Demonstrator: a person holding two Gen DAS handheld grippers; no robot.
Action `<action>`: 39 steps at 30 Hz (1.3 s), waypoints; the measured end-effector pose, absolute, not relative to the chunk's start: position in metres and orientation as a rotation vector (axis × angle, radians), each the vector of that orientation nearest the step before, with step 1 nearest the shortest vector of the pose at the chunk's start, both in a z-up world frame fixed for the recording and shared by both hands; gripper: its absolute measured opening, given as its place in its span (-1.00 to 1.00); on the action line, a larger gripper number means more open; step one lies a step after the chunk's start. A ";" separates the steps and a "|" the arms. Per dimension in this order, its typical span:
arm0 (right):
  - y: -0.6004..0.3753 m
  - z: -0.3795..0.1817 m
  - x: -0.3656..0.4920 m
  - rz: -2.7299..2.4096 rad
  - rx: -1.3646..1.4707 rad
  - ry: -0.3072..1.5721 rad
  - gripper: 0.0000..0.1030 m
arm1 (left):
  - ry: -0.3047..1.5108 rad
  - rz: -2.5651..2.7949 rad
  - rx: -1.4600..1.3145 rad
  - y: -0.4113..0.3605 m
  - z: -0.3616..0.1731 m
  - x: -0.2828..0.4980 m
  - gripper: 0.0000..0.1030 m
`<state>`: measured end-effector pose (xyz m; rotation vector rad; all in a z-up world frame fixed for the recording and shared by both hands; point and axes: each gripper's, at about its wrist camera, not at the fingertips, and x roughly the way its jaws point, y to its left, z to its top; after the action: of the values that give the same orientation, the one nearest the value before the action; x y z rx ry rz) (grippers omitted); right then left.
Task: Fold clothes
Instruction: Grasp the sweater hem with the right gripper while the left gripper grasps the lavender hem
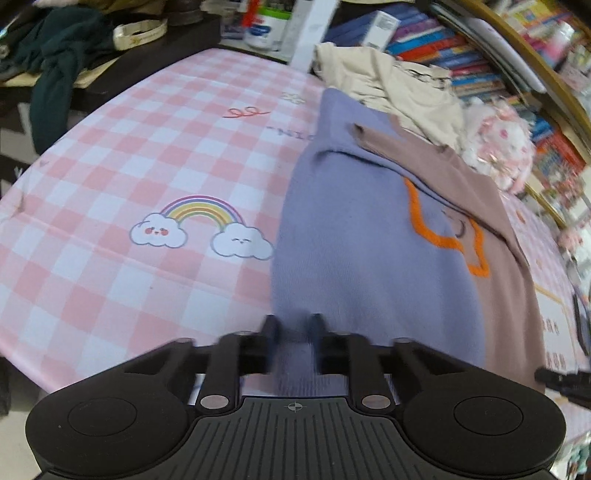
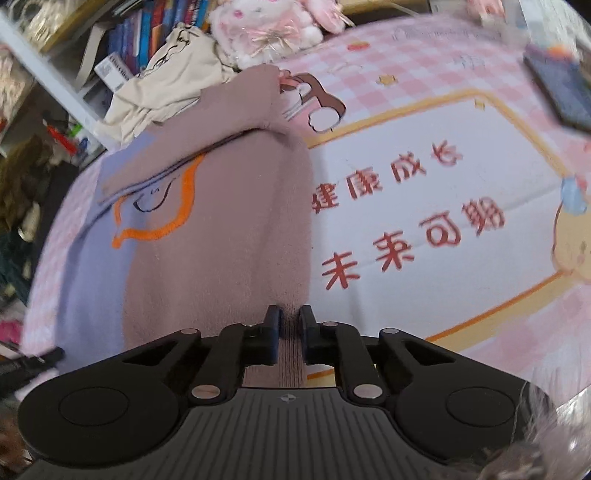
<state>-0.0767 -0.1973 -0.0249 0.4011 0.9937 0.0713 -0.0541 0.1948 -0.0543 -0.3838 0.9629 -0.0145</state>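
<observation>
Lived-in home, crammed bookshelves (image 1: 476,55), plush toy (image 2: 266,29), checked tablecloth (image 1: 129,155)

sweater hem (image 1: 295,369) hidden, perhaps pinched, books (image 1: 461,48) blurred

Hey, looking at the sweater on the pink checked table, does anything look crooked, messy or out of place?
Nothing damaged or spilled. The two-tone sweater lies slightly askew, its folded sleeve slanting across the chest. The left gripper and right gripper pinch its near hem. A crumpled cream garment sits unfolded behind it.
</observation>
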 end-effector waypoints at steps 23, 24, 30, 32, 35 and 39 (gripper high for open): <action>-0.228 -0.053 -0.073 0.236 0.877 1.041 -0.29 | 0.940 -0.172 -0.702 0.222 -0.072 -0.061 0.05; -0.229 -0.055 -0.072 0.242 0.898 1.043 -0.29 | 0.937 -0.171 -0.725 0.222 -0.073 -0.061 0.05; -0.235 -0.066 -0.062 0.234 1.033 1.001 -0.31 | 0.946 -0.191 -0.733 0.222 -0.075 -0.050 0.04; -0.236 -0.067 -0.061 0.233 1.046 1.004 -0.34 | 0.955 -0.202 -0.710 0.222 -0.073 -0.049 0.04; -0.237 -0.068 -0.062 0.240 1.024 1.019 -0.48 | 0.960 -0.216 -0.679 0.220 -0.072 -0.049 -0.01; -0.237 -0.064 -0.066 0.237 0.914 1.048 -0.80 | 0.978 -0.228 -0.615 0.218 -0.069 -0.048 -0.22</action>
<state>-0.0660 -0.2372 -0.0640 0.9140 1.0480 0.2373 -0.0484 0.2180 -0.0691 -0.6155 0.9778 -0.2284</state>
